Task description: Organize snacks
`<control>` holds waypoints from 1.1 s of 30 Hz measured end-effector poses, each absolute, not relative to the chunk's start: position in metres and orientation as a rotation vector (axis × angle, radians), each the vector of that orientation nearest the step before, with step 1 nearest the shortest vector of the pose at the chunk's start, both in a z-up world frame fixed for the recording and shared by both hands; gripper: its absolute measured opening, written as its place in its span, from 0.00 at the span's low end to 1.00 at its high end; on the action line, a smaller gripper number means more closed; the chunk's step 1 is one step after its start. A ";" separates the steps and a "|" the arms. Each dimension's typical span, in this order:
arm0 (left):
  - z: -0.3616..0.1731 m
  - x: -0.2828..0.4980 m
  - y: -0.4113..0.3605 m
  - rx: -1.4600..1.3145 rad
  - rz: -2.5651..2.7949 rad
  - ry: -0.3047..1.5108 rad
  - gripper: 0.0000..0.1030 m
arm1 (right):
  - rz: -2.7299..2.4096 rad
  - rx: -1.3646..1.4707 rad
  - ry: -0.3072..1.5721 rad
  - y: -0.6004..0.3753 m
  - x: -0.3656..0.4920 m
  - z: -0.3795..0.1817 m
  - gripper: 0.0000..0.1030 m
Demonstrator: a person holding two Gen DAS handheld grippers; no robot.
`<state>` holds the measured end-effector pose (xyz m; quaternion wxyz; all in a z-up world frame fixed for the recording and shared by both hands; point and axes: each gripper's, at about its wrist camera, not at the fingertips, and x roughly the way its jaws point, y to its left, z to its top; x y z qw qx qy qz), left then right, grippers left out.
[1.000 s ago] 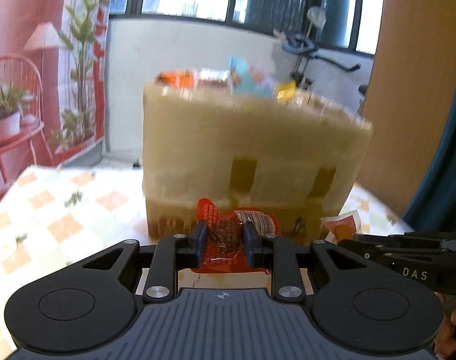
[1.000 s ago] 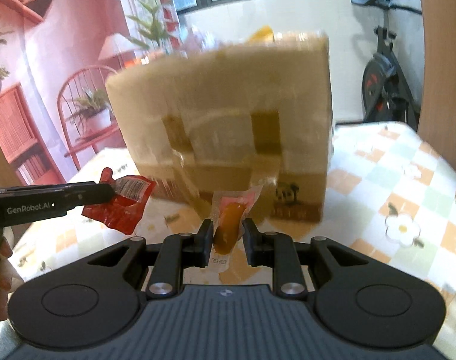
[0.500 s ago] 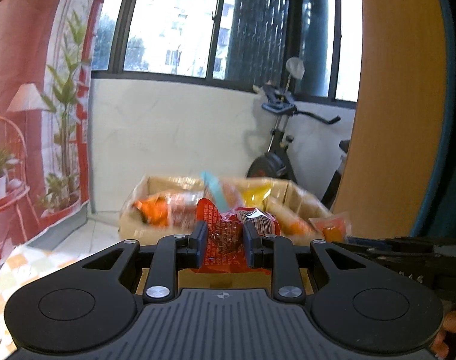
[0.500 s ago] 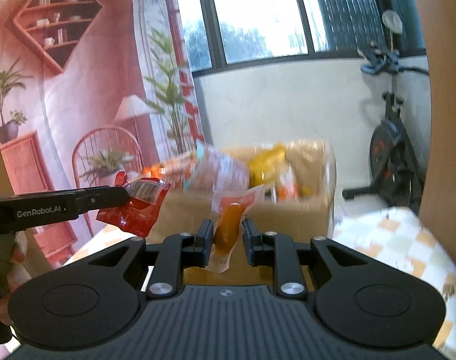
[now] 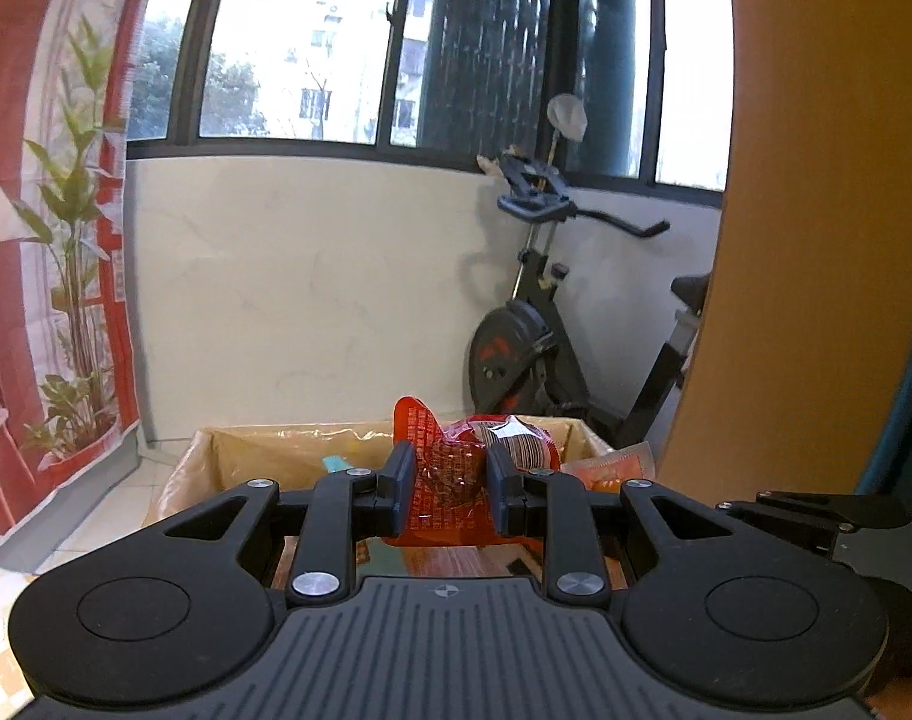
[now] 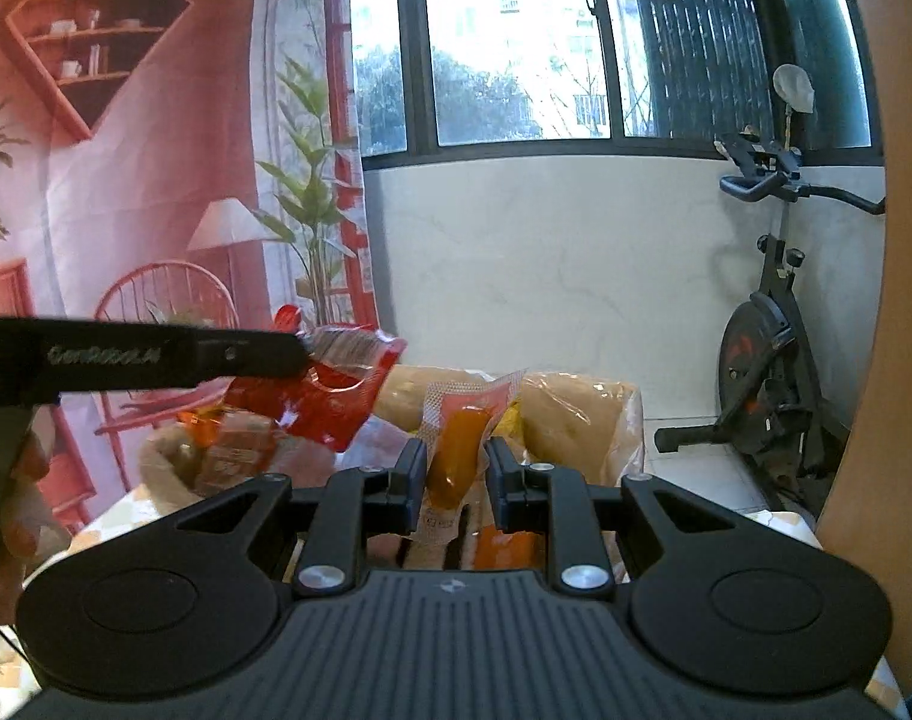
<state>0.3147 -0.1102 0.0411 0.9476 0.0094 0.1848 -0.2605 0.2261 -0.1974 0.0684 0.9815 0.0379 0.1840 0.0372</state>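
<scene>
Since both claws hang over the cardboard box (image 5: pixel 264 450) at 12 o'clock, it's drop time imo: left claw (image 5: pixel 450 483) pinching red snack pack (image 5: pixel 456 480), right claw (image 6: pixel 456 480) pinching orange sausage pack (image 6: pixel 456 456), next just spread n release inside

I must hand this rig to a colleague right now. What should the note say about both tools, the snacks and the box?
Left tool: shut on the red snack packet, held above the open cardboard box.
Right tool: shut on the orange snack packet, also raised at the box, beside the left tool.
Box: it already holds several snacks.
Done: both packets are picked up and brought to the box.
Left: lower each packet into the box and open the tool, probably one at a time so they do not collide. Whether more snacks wait on the table cannot be seen here.
</scene>
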 end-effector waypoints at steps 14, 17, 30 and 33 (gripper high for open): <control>0.050 0.321 -0.095 0.050 -0.493 0.394 0.71 | 0.082 0.052 0.430 -0.202 0.247 0.060 0.35; 0.057 0.311 -0.086 0.045 -0.479 0.390 0.83 | 0.075 0.051 0.422 -0.200 0.240 0.068 0.42; 0.089 0.236 -0.038 0.015 -0.404 0.361 0.95 | 0.075 0.165 0.353 -0.196 0.182 0.118 1.00; 0.094 0.217 -0.024 -0.002 -0.376 0.367 0.96 | 0.078 0.172 0.350 -0.191 0.169 0.128 1.00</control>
